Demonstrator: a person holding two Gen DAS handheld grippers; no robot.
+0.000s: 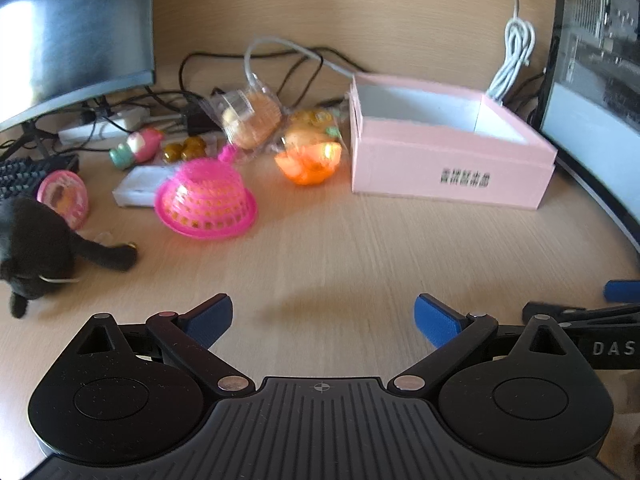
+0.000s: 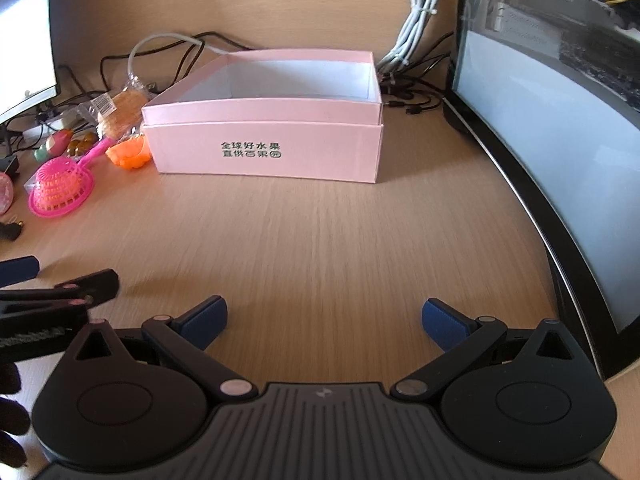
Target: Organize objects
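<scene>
Both tongs, left (image 1: 323, 318) and right (image 2: 324, 322), spread apart, empty. Pink basket (image 1: 206, 204): probably light, stiff plastic; best gripped at rim.

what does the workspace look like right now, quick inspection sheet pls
surface: wooden desk, bare in front of both grippers
job's things: open pink box, nothing seen inside; pink plastic strainer, orange toy, wrapped snacks, black plush toy to its left
clutter: power strip
grippers: left hand-held gripper open, empty; right hand-held gripper open, empty
cables: white bundle, black leads behind box
surroundings: monitor at right
</scene>
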